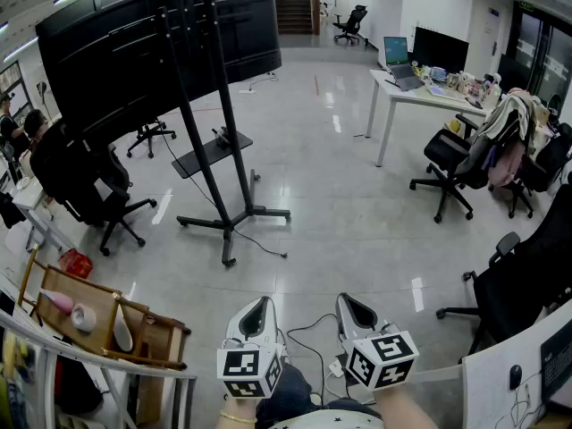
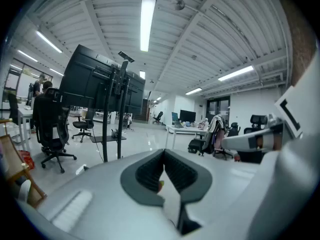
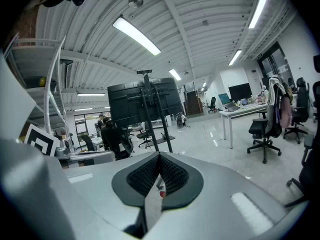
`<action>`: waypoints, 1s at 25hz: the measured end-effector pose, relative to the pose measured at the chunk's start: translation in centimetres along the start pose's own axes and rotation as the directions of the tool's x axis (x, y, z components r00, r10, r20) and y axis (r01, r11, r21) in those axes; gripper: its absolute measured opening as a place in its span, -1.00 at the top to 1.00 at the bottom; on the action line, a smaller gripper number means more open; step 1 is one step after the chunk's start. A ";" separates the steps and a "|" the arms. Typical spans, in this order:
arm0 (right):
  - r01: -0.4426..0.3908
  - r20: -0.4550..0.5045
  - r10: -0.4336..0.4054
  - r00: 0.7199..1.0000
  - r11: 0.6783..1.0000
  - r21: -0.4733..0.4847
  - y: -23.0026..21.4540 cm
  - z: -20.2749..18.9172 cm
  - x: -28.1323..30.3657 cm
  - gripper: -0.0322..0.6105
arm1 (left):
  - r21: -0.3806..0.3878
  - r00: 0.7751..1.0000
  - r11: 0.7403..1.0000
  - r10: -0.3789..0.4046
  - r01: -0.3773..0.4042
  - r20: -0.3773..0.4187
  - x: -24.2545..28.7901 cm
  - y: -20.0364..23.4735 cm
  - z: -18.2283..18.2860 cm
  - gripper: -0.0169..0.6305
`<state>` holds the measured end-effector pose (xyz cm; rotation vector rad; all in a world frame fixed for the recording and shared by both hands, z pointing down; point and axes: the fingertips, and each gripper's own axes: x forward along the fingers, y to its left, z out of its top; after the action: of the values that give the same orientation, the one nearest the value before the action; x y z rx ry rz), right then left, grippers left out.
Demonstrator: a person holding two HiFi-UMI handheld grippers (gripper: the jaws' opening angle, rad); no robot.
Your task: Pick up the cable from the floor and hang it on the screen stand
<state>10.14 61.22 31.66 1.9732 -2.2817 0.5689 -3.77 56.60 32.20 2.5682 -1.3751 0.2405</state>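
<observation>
The screen stand is a black wheeled frame carrying a large dark screen, left of centre in the head view. It also shows ahead in the left gripper view as the screen stand and in the right gripper view as the screen stand. A thin black cable lies looped on the floor between my two grippers, beside a small white plug block. My left gripper and right gripper hover low at the bottom edge. Both are shut and hold nothing. Left gripper and right gripper each show their pads pressed together.
Another black cable trails from the stand's base. A wooden rack and a metal shelf stand at the lower left. Office chairs and a white desk are at the right. A seated person is at the far left.
</observation>
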 end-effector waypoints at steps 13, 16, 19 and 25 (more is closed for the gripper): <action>0.001 -0.019 -0.002 1.000 0.999 -0.032 -2.0 8.7 25.2 0.90 | 0.031 0.999 0.999 -0.042 0.043 -0.022 21.4 12.6 6.2 0.92; -0.017 -0.028 0.015 1.000 0.999 -0.047 -1.1 10.7 30.2 0.90 | 0.018 0.999 0.999 -0.034 0.034 -0.029 25.5 15.8 8.0 0.92; -0.026 -0.028 0.025 0.999 0.998 -0.064 -0.8 12.4 33.6 0.90 | 0.019 0.999 0.999 -0.028 0.028 -0.025 28.7 18.1 9.7 0.92; -0.075 -0.095 0.066 0.993 0.993 -0.094 -0.6 12.9 40.0 0.90 | -0.012 0.999 0.999 0.045 -0.045 -0.031 33.4 23.4 10.8 0.92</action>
<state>6.18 19.34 31.51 1.7911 -2.2858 0.5310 -4.49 14.43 32.62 2.5149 -1.4199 0.2761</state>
